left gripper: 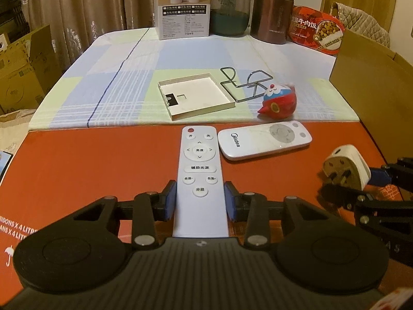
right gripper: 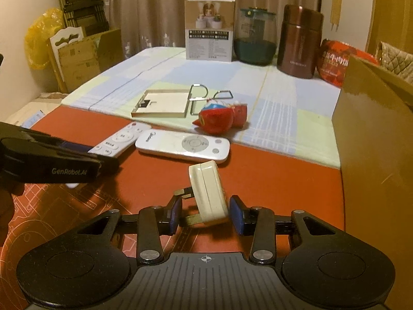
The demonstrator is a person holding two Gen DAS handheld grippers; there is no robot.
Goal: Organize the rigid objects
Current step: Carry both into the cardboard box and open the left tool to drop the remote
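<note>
Left gripper (left gripper: 200,197): blue pads closed against both long edges of a slim white remote (left gripper: 200,170), which runs forward between the fingers, its button end lying on the red board (left gripper: 90,160).

Right gripper (right gripper: 206,213): clamped on a cream plug adapter (right gripper: 209,193), tilted, one pad on its back, the other at its metal prongs.

Ahead of the left fingertips, just right of the held remote: oval white remote (left gripper: 264,139), flat on the board.

Beyond both sets of fingers, on the checked cloth (left gripper: 116,82): shallow white tray (left gripper: 196,94), wire stand (left gripper: 245,82) behind its right corner, red bird toy (left gripper: 278,99) beside the wire stand.

Right of the right fingers: cardboard box (right gripper: 374,139).
</note>
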